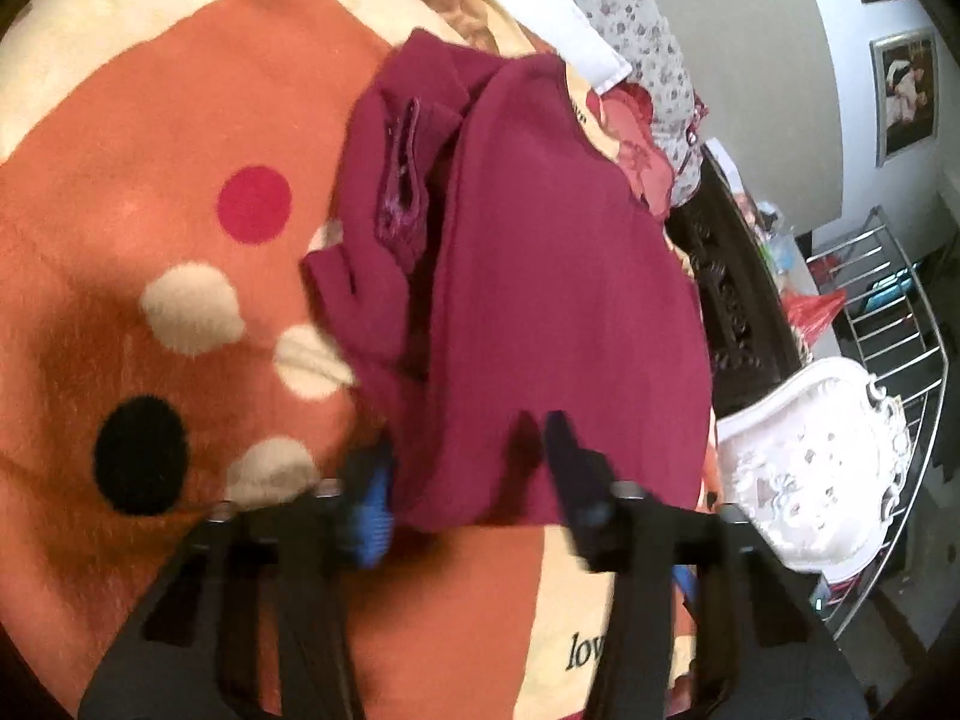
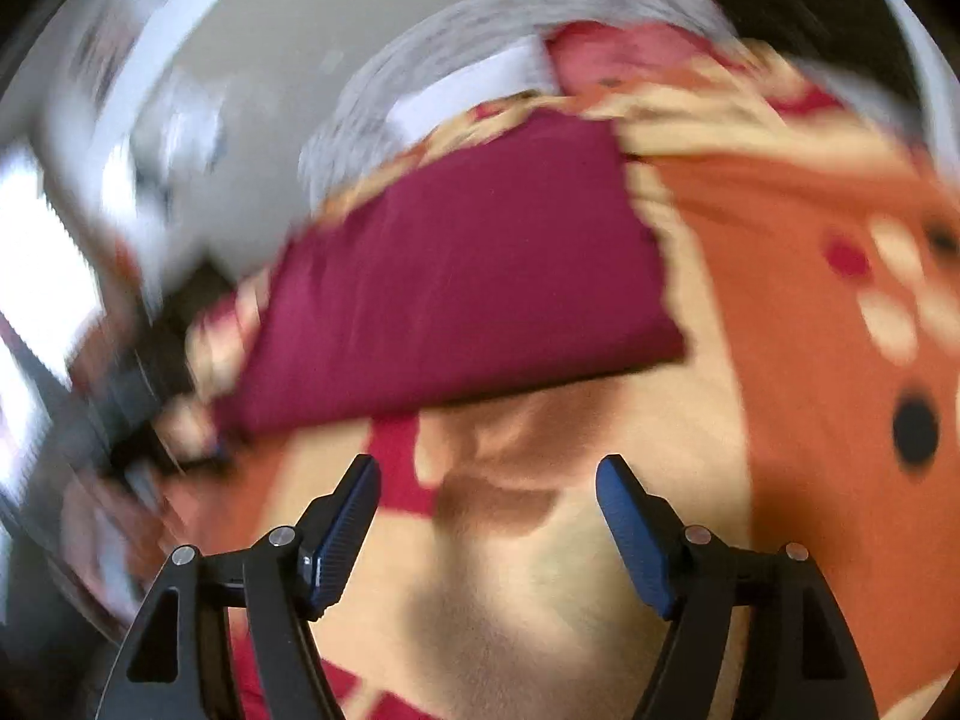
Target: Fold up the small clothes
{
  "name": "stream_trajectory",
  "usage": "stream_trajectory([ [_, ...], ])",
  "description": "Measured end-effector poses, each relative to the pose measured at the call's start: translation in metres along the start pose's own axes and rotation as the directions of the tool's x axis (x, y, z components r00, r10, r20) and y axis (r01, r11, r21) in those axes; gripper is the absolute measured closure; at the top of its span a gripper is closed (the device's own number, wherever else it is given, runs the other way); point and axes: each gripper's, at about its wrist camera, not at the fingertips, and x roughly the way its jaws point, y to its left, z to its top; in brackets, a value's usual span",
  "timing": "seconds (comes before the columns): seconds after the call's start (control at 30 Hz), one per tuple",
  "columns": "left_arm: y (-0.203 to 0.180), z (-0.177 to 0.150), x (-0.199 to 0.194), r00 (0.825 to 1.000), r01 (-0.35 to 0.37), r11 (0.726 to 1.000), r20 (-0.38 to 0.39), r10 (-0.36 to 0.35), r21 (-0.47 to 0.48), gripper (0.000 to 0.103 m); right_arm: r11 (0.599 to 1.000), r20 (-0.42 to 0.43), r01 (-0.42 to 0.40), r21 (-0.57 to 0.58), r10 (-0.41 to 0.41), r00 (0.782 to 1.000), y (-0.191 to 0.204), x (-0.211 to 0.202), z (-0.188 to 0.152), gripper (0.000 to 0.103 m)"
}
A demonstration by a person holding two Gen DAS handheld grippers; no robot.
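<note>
1. Surface: an orange and cream blanket with red, cream and black dots and the printed word "love", spread flat as on a bed. Grey wall behind, with framed pictures on it.
2. Surroundings, left wrist view: a grey floral cloth and a white folded piece lie past the far end of the blanket. At right stand a dark carved furniture edge, a white ornate piece and a metal rack.
3. Task item: a maroon garment lies on the blanket, right of the dots. Its right part is smooth and flat; the left part is bunched, with an inner seam or trim showing.
4. Left gripper: the fingers straddle the near hem of the maroon garment, with cloth between them. The left finger sits at the hem's left edge, the other on top of the fabric. Gap partly closed. Motion blur; cannot tell whether the pads press the cloth.
5. Right gripper: fingers spread wide, nothing between them. It hovers over bare cream blanket, near but apart from the maroon garment's near edge.
6. Right wrist view is strongly blurred; background there is not readable.
</note>
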Motion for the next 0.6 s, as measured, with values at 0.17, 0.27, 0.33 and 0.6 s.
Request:
stream_trajectory([
  [0.17,0.005,0.001,0.0,1.0,-0.014,1.0,0.009,0.014,-0.013,0.08,0.956,0.006,-0.154,0.249,0.157,0.988,-0.047,0.013,0.027,0.031],
  [0.27,0.005,0.004,0.0,1.0,-0.011,1.0,0.011,0.012,-0.017,0.08,0.903,0.039,-0.203,0.379,0.203,0.978,-0.071,0.029,0.035,0.038],
  [0.33,0.007,0.007,0.001,1.0,0.0,1.0,0.009,0.0,-0.029,0.08,0.883,0.066,-0.243,0.402,0.236,0.969,-0.076,0.037,0.045,0.043],
  [0.6,0.002,-0.003,-0.019,0.999,-0.019,0.999,0.044,0.018,0.025,0.093,0.964,0.068,-0.196,0.18,0.187,0.98,-0.024,0.013,0.056,0.091],
])
